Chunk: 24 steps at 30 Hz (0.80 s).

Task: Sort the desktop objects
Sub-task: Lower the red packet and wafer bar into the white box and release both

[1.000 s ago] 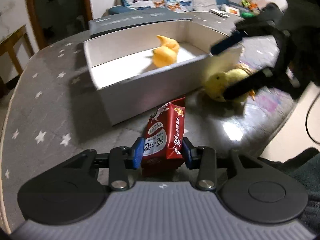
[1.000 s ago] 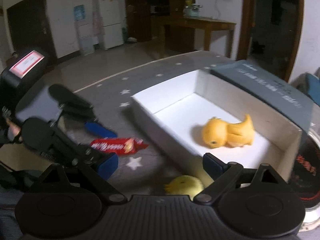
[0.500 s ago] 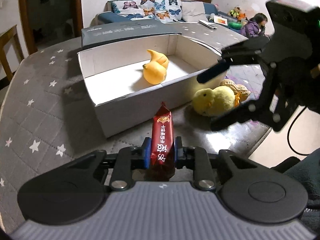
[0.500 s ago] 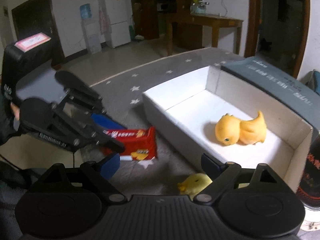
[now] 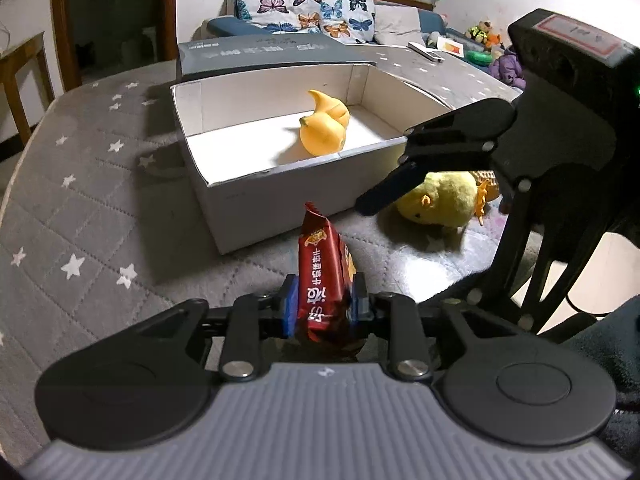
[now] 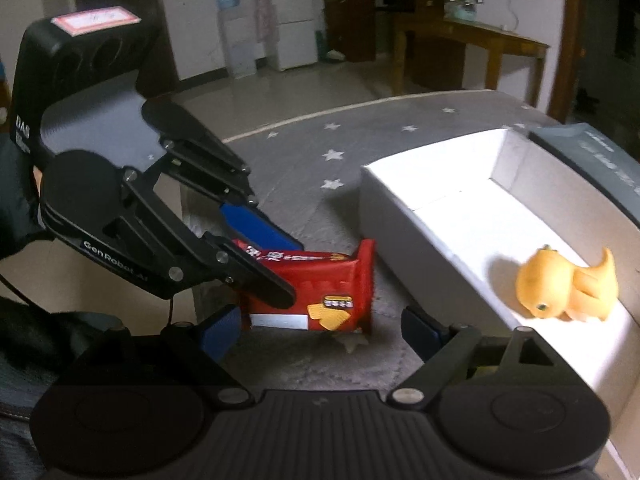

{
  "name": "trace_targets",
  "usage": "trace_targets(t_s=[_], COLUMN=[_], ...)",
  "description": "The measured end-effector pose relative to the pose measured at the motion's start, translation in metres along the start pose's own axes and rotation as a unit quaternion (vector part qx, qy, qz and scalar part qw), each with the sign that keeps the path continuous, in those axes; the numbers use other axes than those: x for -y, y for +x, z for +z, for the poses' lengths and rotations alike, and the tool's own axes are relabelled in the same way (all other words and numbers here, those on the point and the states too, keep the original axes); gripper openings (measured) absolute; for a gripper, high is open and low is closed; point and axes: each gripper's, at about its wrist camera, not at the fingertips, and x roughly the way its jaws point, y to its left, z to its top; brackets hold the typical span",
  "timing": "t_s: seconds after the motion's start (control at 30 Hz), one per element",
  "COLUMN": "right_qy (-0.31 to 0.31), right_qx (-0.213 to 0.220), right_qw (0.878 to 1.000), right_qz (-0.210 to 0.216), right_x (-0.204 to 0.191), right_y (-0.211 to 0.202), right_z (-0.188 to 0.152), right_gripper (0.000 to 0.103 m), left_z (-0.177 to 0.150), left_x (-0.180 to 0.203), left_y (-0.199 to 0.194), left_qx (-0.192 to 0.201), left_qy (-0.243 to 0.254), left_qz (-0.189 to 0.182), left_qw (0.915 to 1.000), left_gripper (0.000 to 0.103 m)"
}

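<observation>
**Red packet clamped, wide jaws beside the chick**

Left gripper [image 5: 323,305] squeezed tight on the red packet [image 5: 322,280], packet standing on edge between the blue pads, lifted just clear of the grey starred cloth [image 5: 80,216]. Right gripper [image 6: 320,328] spread wide, narrowed a little just now, nothing between the pads; reaching in from the right in the left view, one finger [image 5: 384,196] crossing the yellow chick [image 5: 444,204]. Chick on the cloth, just beside the white box [image 5: 260,204]. Inside the box, an orange duck [image 5: 324,130] on its side. Behind the box, touching it, a grey lid [image 5: 272,54].
</observation>
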Motion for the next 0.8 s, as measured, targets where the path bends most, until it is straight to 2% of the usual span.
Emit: trace_targets(t_s=[0.27, 0.63, 0.8], right_qy=[-0.006, -0.015, -0.017], right_qx=[-0.015, -0.012, -0.012], right_qw=[1.000, 1.000, 1.000], right_qz=[0.011, -0.021, -0.018], right_x=[-0.005, -0.013, -0.016], right_y=[0.019, 0.034, 0.027], right_z=[-0.005, -0.010, -0.011], right_gripper=[0.089, 0.090, 0.078], left_z=[0.003, 0.001, 0.002], left_x=[-0.008, -0.006, -0.004], left_y=[0.009, 0.009, 0.008], left_qx=[-0.005, -0.005, -0.005], left_qy=[-0.040, -0.056, -0.052], left_qz=[-0.014, -0.014, -0.013], left_qw=[0.9991, 0.9983, 0.9985], left_gripper=[0.030, 0.030, 0.030])
